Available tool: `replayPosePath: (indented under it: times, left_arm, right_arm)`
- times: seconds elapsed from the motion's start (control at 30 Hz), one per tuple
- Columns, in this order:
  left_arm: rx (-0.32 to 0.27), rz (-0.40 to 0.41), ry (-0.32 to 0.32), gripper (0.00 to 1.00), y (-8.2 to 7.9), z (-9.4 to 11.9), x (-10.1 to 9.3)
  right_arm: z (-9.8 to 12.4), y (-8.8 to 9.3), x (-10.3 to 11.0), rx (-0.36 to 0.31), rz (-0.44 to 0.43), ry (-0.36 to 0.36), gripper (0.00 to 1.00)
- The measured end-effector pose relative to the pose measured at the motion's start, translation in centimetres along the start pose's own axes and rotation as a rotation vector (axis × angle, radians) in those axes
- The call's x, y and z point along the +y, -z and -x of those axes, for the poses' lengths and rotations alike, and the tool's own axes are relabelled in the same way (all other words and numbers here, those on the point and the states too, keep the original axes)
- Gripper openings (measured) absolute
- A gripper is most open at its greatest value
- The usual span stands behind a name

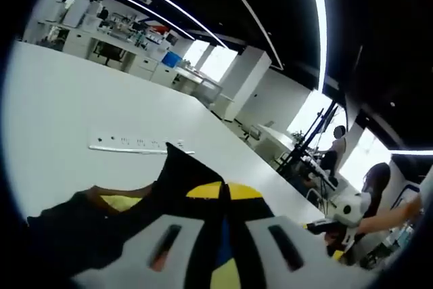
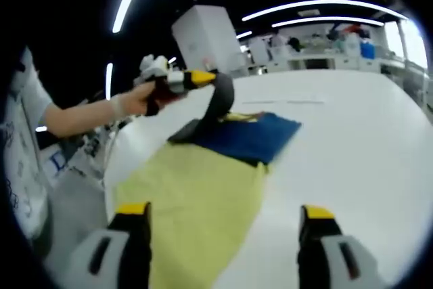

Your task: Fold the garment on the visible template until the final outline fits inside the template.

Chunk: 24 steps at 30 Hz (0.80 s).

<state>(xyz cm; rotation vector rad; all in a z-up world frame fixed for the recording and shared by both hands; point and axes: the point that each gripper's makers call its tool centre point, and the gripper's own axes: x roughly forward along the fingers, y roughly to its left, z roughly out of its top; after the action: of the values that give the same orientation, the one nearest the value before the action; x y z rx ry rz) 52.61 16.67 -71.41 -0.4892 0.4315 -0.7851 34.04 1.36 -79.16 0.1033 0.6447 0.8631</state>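
From my right gripper view, the left gripper [image 2: 196, 79], held in a person's hand [image 2: 132, 104], pinches a corner of the dark garment [image 2: 218, 103] and lifts it off the white tabletop [image 2: 352, 140]. The garment's lower end trails onto a blue panel [image 2: 254, 137] beside the yellow template [image 2: 196, 201], near the tabletop's left edge. My right gripper [image 2: 223, 225] hovers with jaws spread wide, holding nothing. In the left gripper view, the jaws [image 1: 223, 235] are clamped on dark cloth [image 1: 135, 214]; a white power strip [image 1: 135, 145] lies farther along the tabletop.
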Motion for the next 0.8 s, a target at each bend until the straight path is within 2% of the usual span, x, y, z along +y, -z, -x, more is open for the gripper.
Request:
replayPosePath:
  times: [0.1,0.37,0.47,0.57,0.8]
  left_arm:
    - [0.034,0.016,0.028,0.0,2.0,-1.5,-1.4]
    - [0.102,0.037,0.092,0.0,5.8,-4.4,-3.9]
    - [0.136,0.044,0.097,0.0,7.5,-4.7,-4.6]
    - [0.177,0.033,0.097,0.0,9.0,-5.0,-4.3]
    - [0.28,0.01,0.102,0.0,12.9,-5.0,-4.9]
  right_arm:
    - [0.5,0.0,0.0,-0.005,0.001,0.009,0.9]
    - [1.6,0.8,-0.8,-0.016,-0.031,0.034,0.9]
    - [1.8,1.1,-0.8,-0.02,-0.044,0.038,0.9]
    - [1.8,1.3,-0.5,-0.02,-0.052,0.039,0.9]
    - [2.0,1.7,-0.5,-0.024,-0.069,0.043,0.89]
